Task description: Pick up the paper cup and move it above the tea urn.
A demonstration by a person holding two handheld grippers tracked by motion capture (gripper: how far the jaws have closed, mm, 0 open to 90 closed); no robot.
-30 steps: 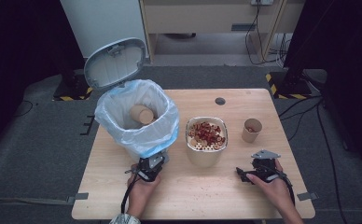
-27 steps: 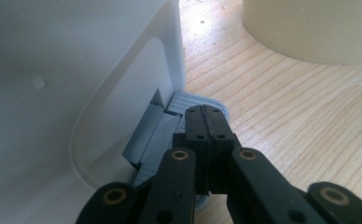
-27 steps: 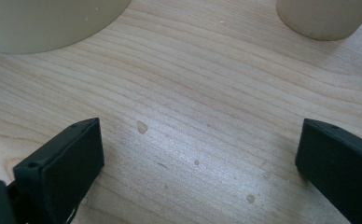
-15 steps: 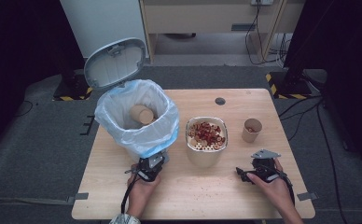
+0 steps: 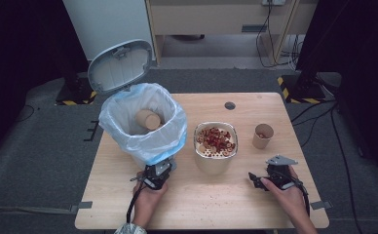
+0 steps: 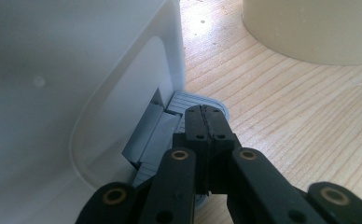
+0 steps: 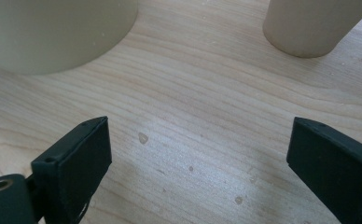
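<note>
While the left claw (image 6: 206,122) stays clenched on the bin's pedal (image 6: 188,103), lid (image 5: 121,66) up, the right claw (image 5: 258,181), its jaws just closing yet grasping nothing, sits nearest the cup (image 5: 262,135), which stands upright beyond it on the worktop (image 5: 226,204).

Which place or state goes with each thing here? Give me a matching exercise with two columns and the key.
Things:
1. left tool
2. right tool
3. small paper cup
4. cardboard tube

Places or states:
A. inside the bag-lined bin
B. jaws apart over bare table, nothing between them
C. jaws shut, tip on the bin's grey pedal
D. upright on the table, right of the bowl of red and tan pieces

Pairs: 1-C, 2-B, 3-D, 4-A
</note>
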